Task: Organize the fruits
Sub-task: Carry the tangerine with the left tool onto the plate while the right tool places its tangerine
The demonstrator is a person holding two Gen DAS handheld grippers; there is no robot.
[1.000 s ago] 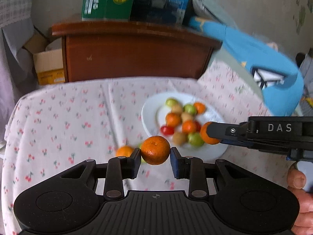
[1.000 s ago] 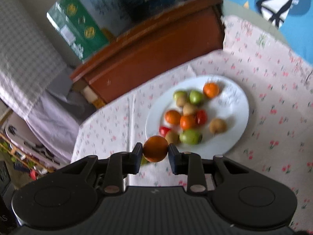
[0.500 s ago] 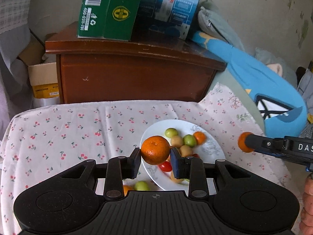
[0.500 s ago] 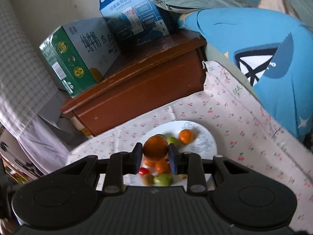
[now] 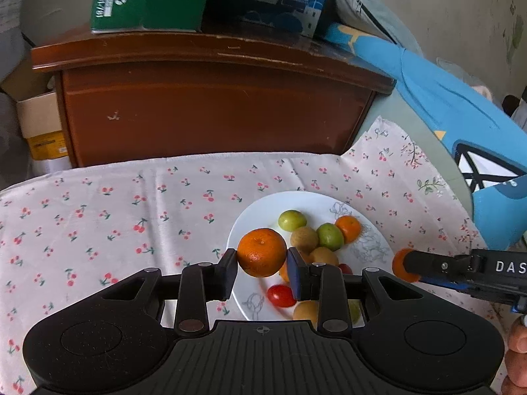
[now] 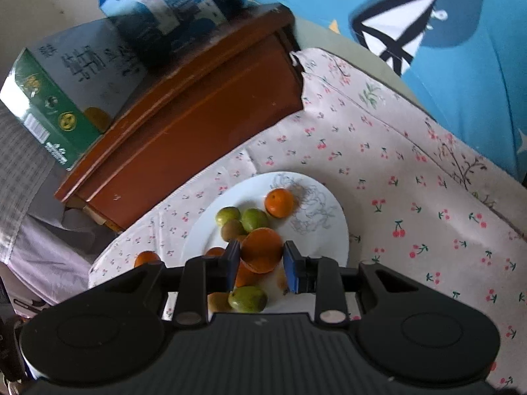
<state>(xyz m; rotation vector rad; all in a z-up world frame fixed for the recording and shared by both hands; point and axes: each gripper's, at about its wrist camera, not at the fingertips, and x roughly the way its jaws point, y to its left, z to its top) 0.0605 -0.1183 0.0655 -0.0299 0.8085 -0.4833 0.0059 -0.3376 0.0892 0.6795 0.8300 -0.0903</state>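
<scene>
Above plate (image 5: 316, 204) | both jaws clamp round mandarins (no long axis)

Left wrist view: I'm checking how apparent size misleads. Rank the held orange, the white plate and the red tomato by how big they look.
1. white plate
2. held orange, though nearness to the camera enlarges it
3. red tomato
</scene>
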